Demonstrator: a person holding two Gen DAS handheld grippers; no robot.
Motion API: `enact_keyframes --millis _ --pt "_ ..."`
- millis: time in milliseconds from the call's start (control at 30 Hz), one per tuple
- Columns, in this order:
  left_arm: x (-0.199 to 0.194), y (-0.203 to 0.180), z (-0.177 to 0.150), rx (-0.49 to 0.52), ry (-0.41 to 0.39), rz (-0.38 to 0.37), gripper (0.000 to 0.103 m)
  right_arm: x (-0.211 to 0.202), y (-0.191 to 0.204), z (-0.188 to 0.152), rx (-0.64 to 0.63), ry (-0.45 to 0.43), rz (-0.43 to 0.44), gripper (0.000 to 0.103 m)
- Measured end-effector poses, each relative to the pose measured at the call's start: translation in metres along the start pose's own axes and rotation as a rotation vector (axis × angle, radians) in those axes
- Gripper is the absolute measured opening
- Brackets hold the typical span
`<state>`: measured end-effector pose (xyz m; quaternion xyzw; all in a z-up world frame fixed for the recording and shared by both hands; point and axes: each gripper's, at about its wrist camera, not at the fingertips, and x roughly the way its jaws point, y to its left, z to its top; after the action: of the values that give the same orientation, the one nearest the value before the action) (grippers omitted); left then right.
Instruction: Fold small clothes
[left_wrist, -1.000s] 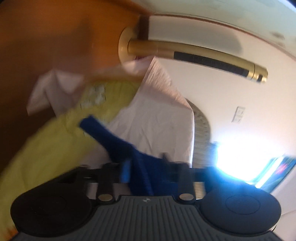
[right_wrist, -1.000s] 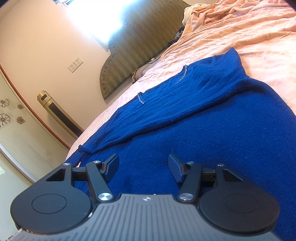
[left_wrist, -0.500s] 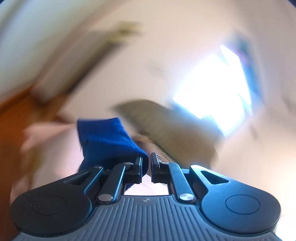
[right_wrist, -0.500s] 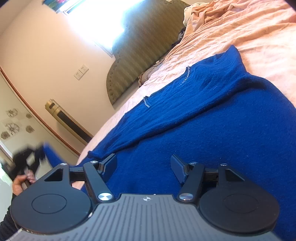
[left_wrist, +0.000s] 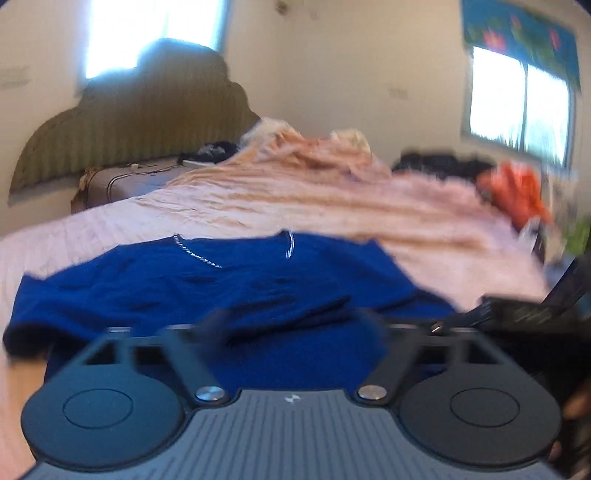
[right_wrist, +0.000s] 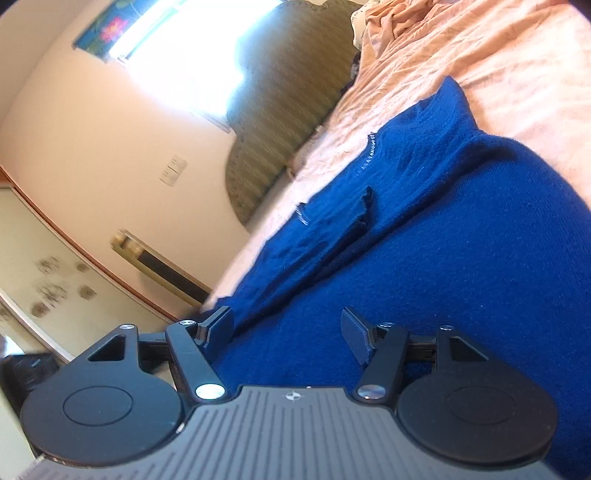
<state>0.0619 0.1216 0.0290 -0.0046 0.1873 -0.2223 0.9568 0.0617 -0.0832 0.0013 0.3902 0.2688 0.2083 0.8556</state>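
Jaws of the right gripper (right_wrist: 288, 332) stand apart, the blurred left gripper's (left_wrist: 291, 332) seemingly too, over the dark blue knitted sweater (right_wrist: 461, 258) on the pink bed sheet (right_wrist: 517, 74), one sleeve folded in, more folds left.

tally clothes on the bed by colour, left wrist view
Blue: 1, sweater spread on the bed
Orange: 1, bundle at the far edge
Dark: 1, blurred heap beside the orange one
Total: 3
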Motion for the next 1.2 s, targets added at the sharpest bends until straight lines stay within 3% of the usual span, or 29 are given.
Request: enact_keyframes --millis 67,200,300,400,500,600,633,667,767,967,1067,1200 --pt "-0.024 0.012 -0.007 -0.079 -0.049 -0.028 0.099 0.003 0.021 0.007 -0.063 0.032 -0.119 0.069" --pt "-0.028 0.036 -0.028 -0.189 -0.009 0.024 0.099 0.018 0.056 0.043 -0.253 -0.002 -0.169 0.07" --pt "-0.015 0.055 -0.039 -0.328 0.073 0.026 0.099 0.058 0.044 0.08 -0.287 0.074 -0.319 0.071" --pt "-0.008 0.07 -0.042 -0.409 0.08 -0.008 0.099 0.094 0.031 0.099 -0.301 0.198 -0.405 0.065" --pt "-0.01 0.077 -0.045 -0.458 0.053 -0.033 0.099 0.114 0.024 0.096 -0.314 0.278 -0.472 0.055" --pt "-0.012 0.081 -0.046 -0.48 0.039 -0.043 0.099 0.116 0.025 0.09 -0.342 0.276 -0.457 0.036" --pt "-0.011 0.081 -0.046 -0.488 0.034 -0.047 0.099 0.118 0.024 0.09 -0.343 0.276 -0.459 0.016" --pt "-0.013 0.082 -0.048 -0.495 0.029 -0.05 0.099 0.12 0.023 0.092 -0.35 0.277 -0.466 0.008" --pt "-0.017 0.083 -0.05 -0.513 0.018 -0.059 0.099 0.116 0.025 0.101 -0.333 0.24 -0.434 0.007" --pt "-0.018 0.083 -0.052 -0.517 0.015 -0.06 0.099 0.082 0.044 0.152 -0.327 0.137 -0.37 0.007" --pt "-0.018 0.082 -0.051 -0.516 0.015 -0.059 0.099 0.057 0.025 0.177 -0.305 0.116 -0.416 0.007" --pt "-0.018 0.082 -0.051 -0.517 0.015 -0.059 0.1 0.031 -0.027 0.187 -0.293 0.107 -0.571 0.007"
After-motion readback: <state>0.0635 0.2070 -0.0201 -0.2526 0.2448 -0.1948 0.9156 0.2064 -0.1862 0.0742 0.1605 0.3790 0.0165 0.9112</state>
